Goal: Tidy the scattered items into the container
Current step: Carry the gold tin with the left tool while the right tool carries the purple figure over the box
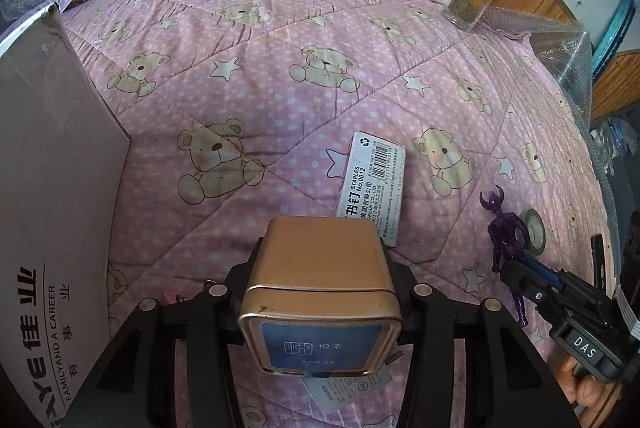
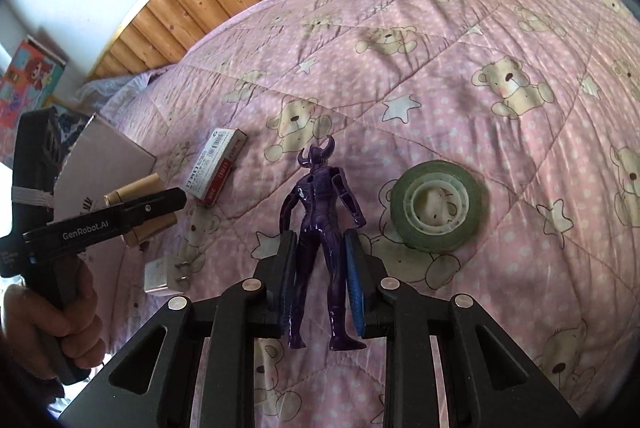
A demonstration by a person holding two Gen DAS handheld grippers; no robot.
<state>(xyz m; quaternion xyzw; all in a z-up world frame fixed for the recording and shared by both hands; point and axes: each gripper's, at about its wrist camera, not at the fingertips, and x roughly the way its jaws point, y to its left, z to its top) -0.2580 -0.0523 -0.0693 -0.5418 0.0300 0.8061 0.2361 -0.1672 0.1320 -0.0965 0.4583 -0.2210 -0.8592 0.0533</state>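
Purple figure (image 2: 320, 228) between right jaws

quilt (image 1: 280, 76): pink, white dots, cream bears and stars | figurine (image 2: 320, 224): glossy purple | tin (image 1: 320, 292): gold, blue label | tape roll (image 2: 438, 206): green

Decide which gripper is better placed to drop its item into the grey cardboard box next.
Left: the left gripper, holding the gold tin, sits beside the grey cardboard box.
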